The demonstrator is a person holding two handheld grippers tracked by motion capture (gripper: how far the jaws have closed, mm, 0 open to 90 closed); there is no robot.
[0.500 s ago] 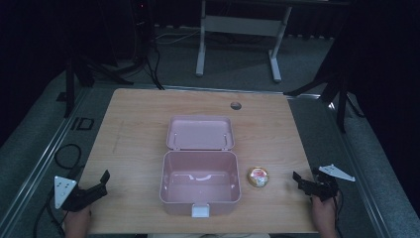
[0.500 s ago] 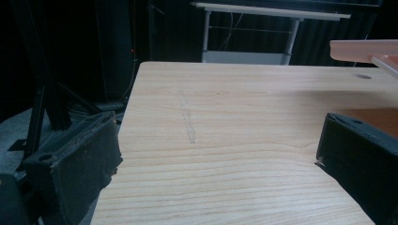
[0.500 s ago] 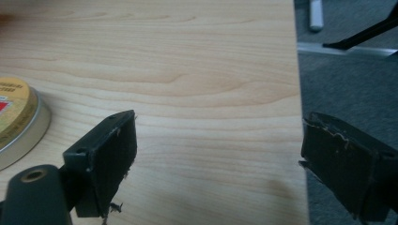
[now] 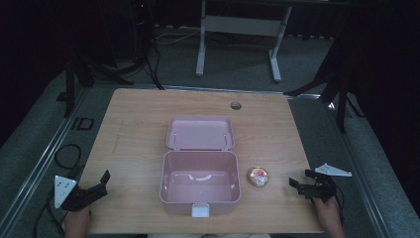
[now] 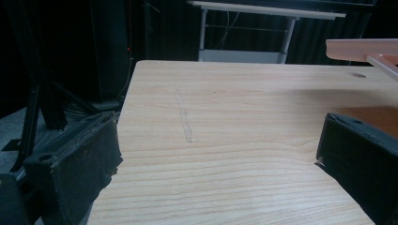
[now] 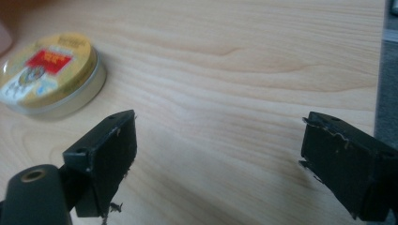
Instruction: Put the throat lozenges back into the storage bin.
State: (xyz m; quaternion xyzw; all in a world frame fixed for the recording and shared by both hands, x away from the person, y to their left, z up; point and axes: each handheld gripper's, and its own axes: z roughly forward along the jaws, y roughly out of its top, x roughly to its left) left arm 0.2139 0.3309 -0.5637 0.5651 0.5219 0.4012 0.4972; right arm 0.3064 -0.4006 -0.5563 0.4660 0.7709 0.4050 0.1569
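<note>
Round tin (image 4: 258, 177) was seen on the worktop (image 4: 138, 129), just right of the open pink box (image 4: 200, 182), likely staged for loading. Right gripper (image 4: 299, 185) was held near it, jaws spread, nothing gripped. Left gripper (image 4: 101, 182) was parked well apart, jaws also spread.

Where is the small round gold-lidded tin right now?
In the high view, the small round gold-lidded tin sits on the table between the open pink plastic box and the right gripper.

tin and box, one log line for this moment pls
left gripper open, idle | right gripper open, near tin | tin on table beside open pink box
</note>
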